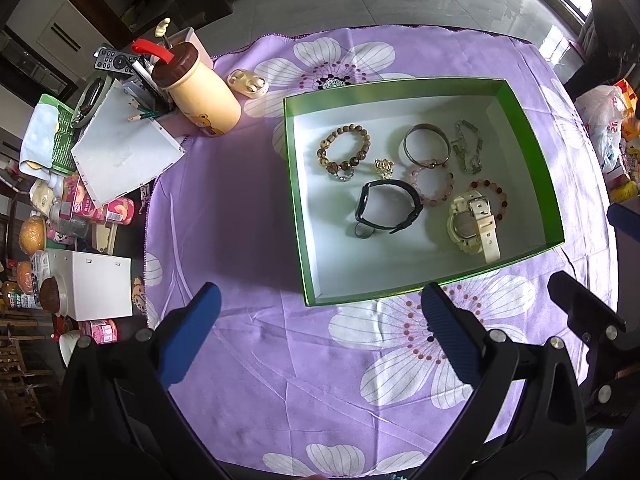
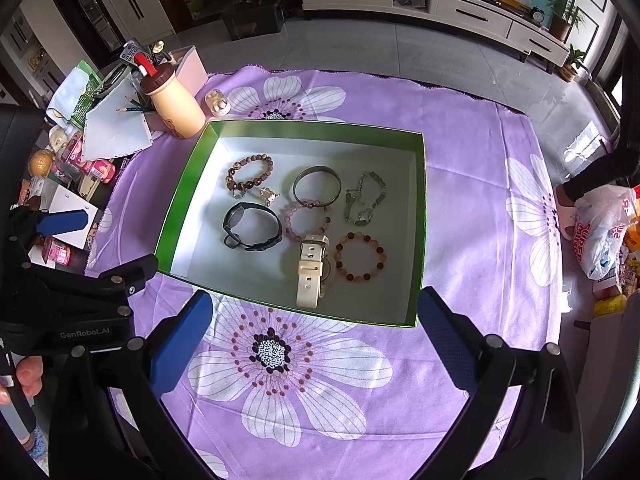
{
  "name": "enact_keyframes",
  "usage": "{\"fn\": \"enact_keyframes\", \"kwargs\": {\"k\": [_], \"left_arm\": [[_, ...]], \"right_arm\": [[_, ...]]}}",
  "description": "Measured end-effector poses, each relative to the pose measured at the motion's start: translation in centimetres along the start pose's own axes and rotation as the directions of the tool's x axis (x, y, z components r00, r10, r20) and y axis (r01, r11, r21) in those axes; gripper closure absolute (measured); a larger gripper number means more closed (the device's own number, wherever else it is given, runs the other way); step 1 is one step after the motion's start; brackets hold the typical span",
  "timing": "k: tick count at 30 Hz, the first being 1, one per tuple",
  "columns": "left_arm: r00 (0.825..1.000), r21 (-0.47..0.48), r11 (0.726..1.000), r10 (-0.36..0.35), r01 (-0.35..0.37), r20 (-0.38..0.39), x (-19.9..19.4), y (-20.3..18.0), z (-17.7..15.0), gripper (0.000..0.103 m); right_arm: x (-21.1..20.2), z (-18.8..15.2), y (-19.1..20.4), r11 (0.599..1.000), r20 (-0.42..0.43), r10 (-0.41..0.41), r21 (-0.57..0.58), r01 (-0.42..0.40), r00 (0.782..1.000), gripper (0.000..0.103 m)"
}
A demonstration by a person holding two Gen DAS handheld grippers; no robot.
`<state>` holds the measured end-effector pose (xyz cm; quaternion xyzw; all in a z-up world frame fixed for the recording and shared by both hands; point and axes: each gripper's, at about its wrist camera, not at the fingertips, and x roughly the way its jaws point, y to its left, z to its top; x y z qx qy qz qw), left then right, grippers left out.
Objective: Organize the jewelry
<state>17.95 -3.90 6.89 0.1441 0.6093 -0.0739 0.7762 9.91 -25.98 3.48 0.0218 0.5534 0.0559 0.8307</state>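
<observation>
A: Sitting where, the jewelry?
B: Lying all inside the green box (image 2: 420, 216), on its white floor, the box itself resting on the purple flowered cloth (image 2: 472, 152) covering the bench.

A: Lying how?
B: Brown bead bracelet (image 2: 249, 175) resting toward the far left corner, gold ring (image 2: 269, 195) sitting just beside it. Metal bangle (image 2: 317, 186) lying mid-box, its near edge touching the pink bead bracelet (image 2: 306, 220). Silver chain bracelet (image 2: 365, 199) lying loose to the right. Black band (image 2: 251, 227) curling in front of the brown beads, white watch (image 2: 311, 272) lying strap-up near the front wall, amber bead bracelet (image 2: 359, 258) touching it on the right.

A: And the grippers?
B: Hovering both over the cloth, short of the box's near wall. Left gripper (image 1: 320, 312) standing wide open, blue pads well apart, holding nothing. Right gripper (image 2: 315, 312) spreading just as wide, likewise empty, its pads flanking the front edge of the box.

A: Anything else nearby?
B: Cream bottle (image 1: 200, 92) with a brown lid standing off the box's far left corner, small earbud case (image 1: 248, 82) lying beside it. Clutter crowding the left edge, too jumbled for telling apart.
</observation>
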Motion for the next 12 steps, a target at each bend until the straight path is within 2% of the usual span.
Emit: {"fn": "enact_keyframes", "kwargs": {"k": [12], "left_arm": [[1.000,-0.013,1.000,-0.005,0.005,-0.005,0.19,0.20,0.07,0.002]], "right_arm": [[0.12,0.05,-0.15,1.000,0.001,0.002,0.007,-0.002,1.000,0.001]]}}
